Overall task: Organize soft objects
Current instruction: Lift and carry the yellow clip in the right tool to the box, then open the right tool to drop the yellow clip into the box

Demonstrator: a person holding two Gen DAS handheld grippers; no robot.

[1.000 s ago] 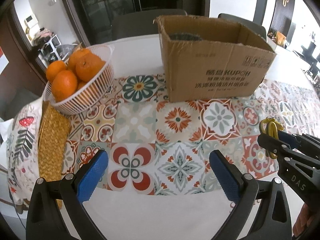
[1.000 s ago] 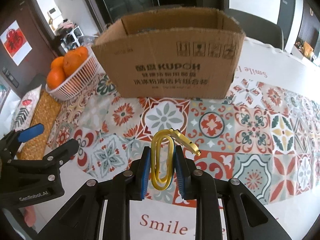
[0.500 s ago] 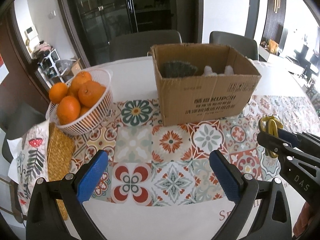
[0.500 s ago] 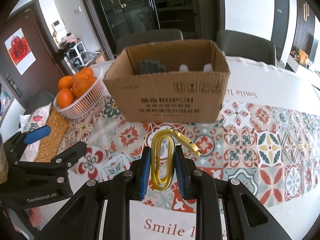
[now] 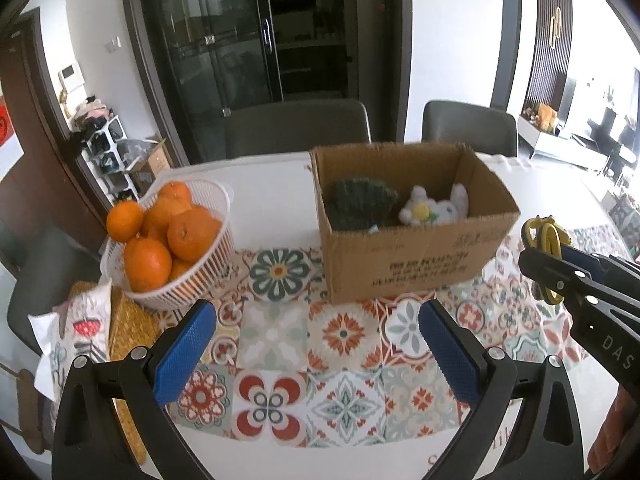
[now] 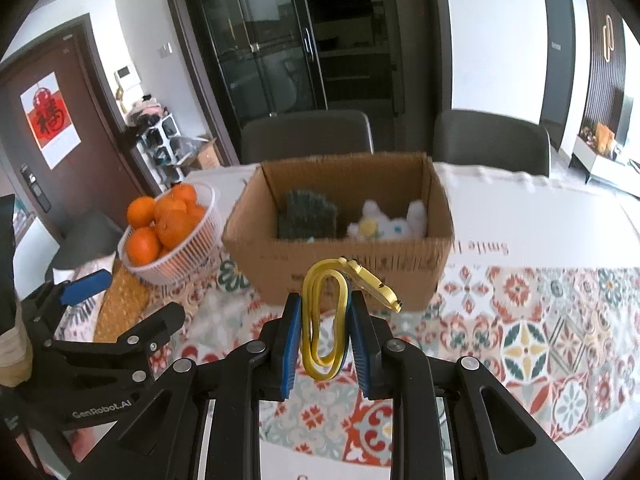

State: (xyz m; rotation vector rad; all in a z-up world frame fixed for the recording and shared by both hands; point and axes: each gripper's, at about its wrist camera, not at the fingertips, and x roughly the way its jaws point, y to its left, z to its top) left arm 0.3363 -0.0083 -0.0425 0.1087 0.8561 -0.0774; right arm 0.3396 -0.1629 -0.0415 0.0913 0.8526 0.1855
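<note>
An open cardboard box (image 5: 404, 268) (image 6: 340, 272) stands on the patterned table runner. Inside it lie a dark green fuzzy item (image 5: 358, 202) (image 6: 306, 212) and a white plush toy (image 5: 434, 208) (image 6: 386, 226). My right gripper (image 6: 325, 320) is shut on a looped yellow strap (image 6: 322, 320), held in the air in front of the box; it also shows at the right of the left wrist view (image 5: 546, 248). My left gripper (image 5: 316, 344) is open and empty above the runner, left of the right one.
A white basket of oranges (image 5: 172, 248) (image 6: 168, 236) stands left of the box. A woven mat (image 5: 128, 336) and a printed cloth (image 5: 76, 332) lie at the table's left edge. Two grey chairs (image 5: 298, 126) stand behind the table.
Both grippers have risen and pulled back from the box, so its inside now shows. The right gripper keeps its hold on the yellow strap. The left gripper stays open.
</note>
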